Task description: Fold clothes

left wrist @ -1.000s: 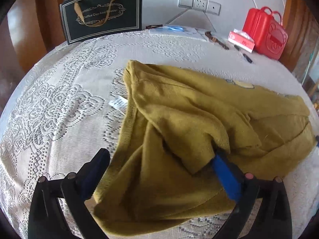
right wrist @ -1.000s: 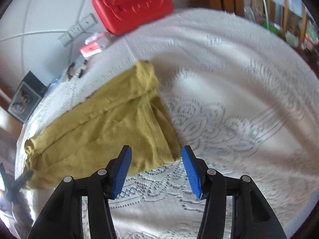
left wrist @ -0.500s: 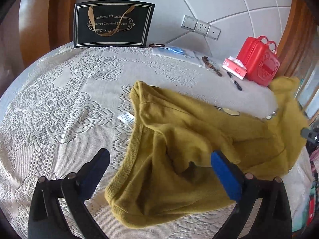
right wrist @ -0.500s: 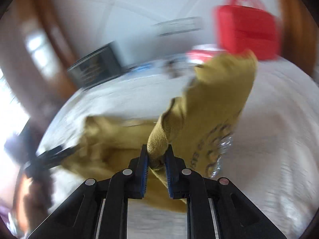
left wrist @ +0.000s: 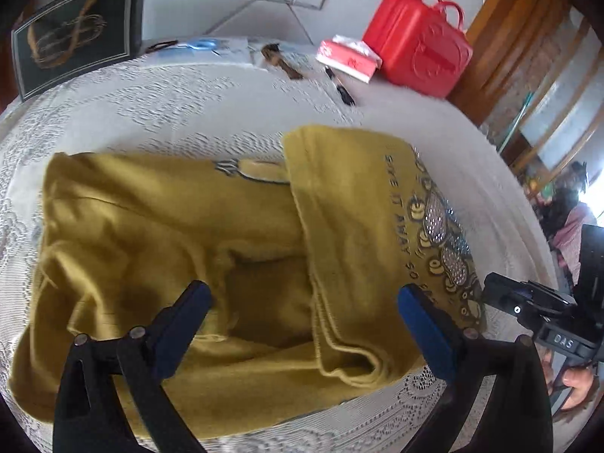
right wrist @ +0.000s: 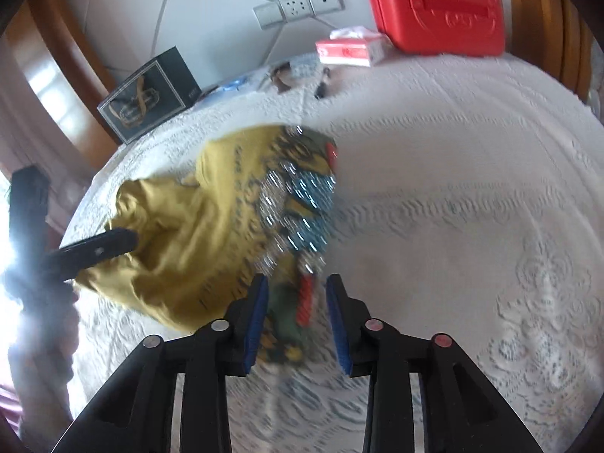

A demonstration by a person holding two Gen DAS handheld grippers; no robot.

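Lying mid-table on the lace tablecloth (left wrist: 181,109), mustard shirt (left wrist: 158,226) with one end already turned over onto the body as a flap (left wrist: 351,219), printed and sequinned side up. Rumpled underneath, left part bunched into soft ridges; flap edge thick and rolled at the near hem.

Left gripper (left wrist: 302,324) spread wide, holding nothing, hovering low over the near edge of the fabric, blue pads either side of the flap's hem. Right gripper (right wrist: 298,321) released too, jaws parted with the printed patch (right wrist: 298,204) between and just ahead of them; contact with cloth cannot be told through the blur.

Best handled, by judgement, by flattening before folding again: pressing the flap down along its crease, then smoothing the bunched left part outward so the next fold lies square. Worth taking a single layer at a corner, not the rolled hem, and lifting both ends level to avoid dragging the lace beneath.

Further out, well apart from the shirt: red case (left wrist: 419,41), tissue box (left wrist: 347,60), pen (left wrist: 339,87), dark gift bag (left wrist: 75,34) against the wall.
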